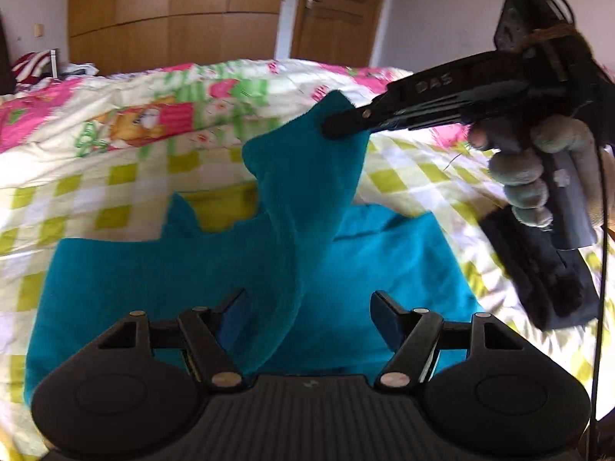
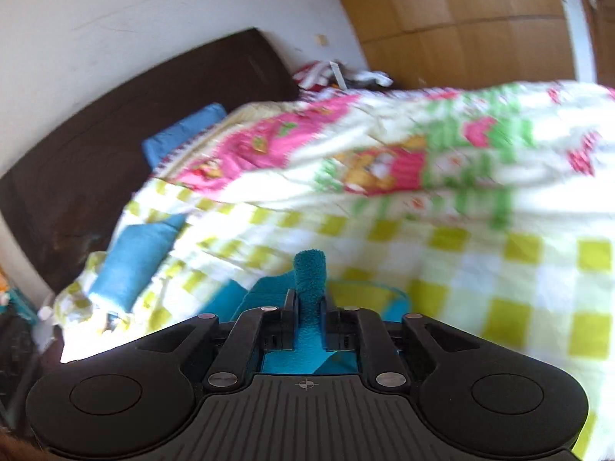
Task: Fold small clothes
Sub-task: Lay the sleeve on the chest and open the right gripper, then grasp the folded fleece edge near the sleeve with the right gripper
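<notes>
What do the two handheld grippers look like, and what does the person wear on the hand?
Both grippers are black plastic. The left gripper has a ribbed base, round side discs, silver pivot pins and blue pads. The right gripper carries raised letters reading "DAS" on its side, a grey handle and a thin black cable hanging beside it. The hand on it wears a grey knitted glove.

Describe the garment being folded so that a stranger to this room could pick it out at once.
Start at the bed, covered by a yellow-green checked quilt with pink cartoon patches. On its near part lies a teal fleece garment, one end lifted by the right gripper. It is deeper teal and fuzzier than the paler blue rolled cloth near the dark headboard.
</notes>
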{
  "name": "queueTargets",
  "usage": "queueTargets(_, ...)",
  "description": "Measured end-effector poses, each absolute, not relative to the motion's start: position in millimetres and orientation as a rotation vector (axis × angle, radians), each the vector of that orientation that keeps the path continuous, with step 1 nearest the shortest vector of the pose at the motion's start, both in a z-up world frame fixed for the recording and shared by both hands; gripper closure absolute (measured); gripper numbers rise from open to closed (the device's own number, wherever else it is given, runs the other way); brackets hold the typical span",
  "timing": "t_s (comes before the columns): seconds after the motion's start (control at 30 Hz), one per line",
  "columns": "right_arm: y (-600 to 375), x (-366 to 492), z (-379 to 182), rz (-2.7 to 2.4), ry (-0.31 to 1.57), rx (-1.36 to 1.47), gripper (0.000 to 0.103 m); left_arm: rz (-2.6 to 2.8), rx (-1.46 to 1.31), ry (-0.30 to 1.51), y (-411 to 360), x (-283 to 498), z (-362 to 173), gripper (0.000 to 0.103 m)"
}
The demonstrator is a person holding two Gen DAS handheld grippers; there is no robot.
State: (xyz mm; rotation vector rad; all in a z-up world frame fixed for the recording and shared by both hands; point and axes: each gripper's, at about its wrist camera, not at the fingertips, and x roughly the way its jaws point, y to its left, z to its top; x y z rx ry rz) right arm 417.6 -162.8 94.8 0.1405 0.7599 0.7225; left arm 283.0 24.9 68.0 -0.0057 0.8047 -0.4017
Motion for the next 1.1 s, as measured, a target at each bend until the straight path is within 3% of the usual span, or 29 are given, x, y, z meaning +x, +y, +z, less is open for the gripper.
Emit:
queueTargets(0.07,-191,419,59,0.597,0.868,0.213,0.088,-0.449,0.019,0.846,6,283,61,0.022)
queueTargets(0.2,-238,397,14,0.418,0.954,0.39,0.067,-0.477,0.064,0.89,-13,276,52,0.022)
queueTargets(0.3,-257,378,2,0.35,0.967,0.484,0.061,-0.459,0.067,0.901,-10,283,49,0.022)
queueTargets(0.73,-245,369,3,0.28,0.949,0.571,0.052,-0.399,0.08,0.904,-38,337,-2,0.022)
queueTargets(1.1,-260,364,3,0.275,0.971,0.633,0.048,-0.647,0.326,0.868,-105,291,-7,0.022)
